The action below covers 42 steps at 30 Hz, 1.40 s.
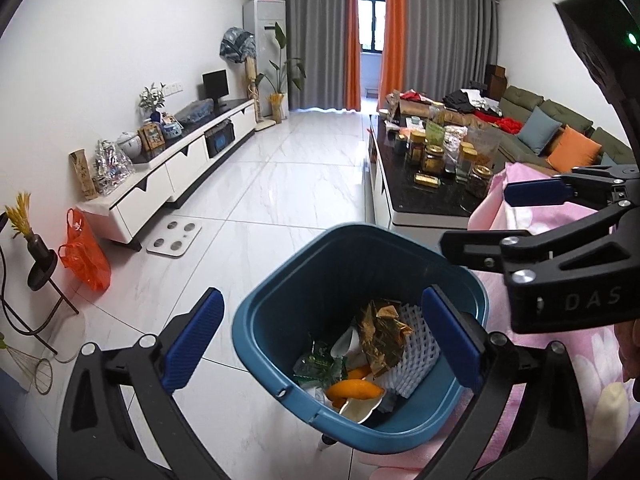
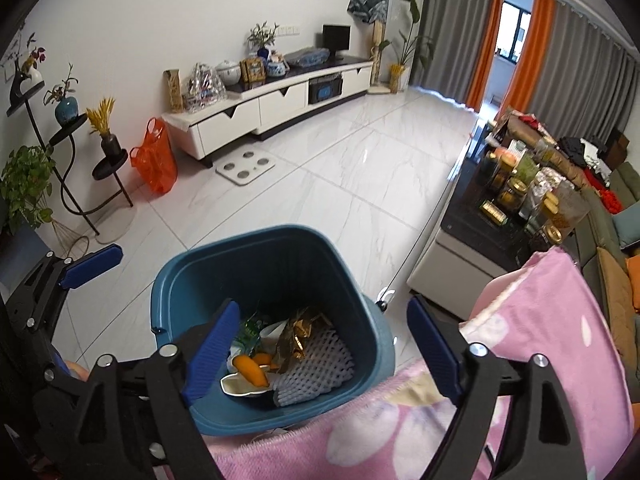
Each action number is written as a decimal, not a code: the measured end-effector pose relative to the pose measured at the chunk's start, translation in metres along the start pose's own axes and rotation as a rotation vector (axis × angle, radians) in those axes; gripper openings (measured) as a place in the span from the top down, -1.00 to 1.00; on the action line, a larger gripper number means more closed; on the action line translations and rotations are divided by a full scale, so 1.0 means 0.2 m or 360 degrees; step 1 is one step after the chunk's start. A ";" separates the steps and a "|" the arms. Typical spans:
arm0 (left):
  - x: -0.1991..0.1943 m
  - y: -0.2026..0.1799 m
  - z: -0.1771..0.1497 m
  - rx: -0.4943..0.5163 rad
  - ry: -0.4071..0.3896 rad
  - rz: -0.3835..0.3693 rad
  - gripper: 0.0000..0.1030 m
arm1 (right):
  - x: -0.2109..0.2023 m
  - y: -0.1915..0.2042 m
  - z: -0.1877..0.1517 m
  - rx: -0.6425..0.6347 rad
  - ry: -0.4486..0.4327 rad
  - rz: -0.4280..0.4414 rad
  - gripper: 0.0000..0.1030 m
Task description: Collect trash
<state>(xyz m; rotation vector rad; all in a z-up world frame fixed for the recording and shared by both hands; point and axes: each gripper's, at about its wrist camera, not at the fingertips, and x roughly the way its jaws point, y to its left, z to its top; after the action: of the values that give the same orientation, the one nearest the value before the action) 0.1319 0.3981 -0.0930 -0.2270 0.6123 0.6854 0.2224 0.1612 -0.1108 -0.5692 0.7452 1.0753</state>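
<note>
A square teal plastic waste bin (image 1: 280, 312) is seen at the lower centre of both views, on pale marble floor tiles (image 1: 280, 184) beside a pink flowered blanket (image 2: 540, 320). Crumpled gold foil (image 1: 382, 336), white foam netting (image 2: 316, 364) and orange peel (image 1: 354, 390) are held inside it. The left gripper (image 1: 320, 348) and right gripper (image 2: 324, 352) are spread wide above the bin, nothing grasped or touched.
</note>
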 end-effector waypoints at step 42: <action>-1.04 -0.62 0.03 0.0180 -0.0358 -0.0479 -0.89 | -1.17 -0.49 -0.92 0.0512 -0.0617 -0.0579 -0.86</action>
<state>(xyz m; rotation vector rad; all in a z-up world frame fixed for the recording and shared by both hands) 0.0884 0.1969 0.0362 -0.1302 0.3889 0.3776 0.1995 -0.1435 -0.0391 -0.1975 0.4373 0.6792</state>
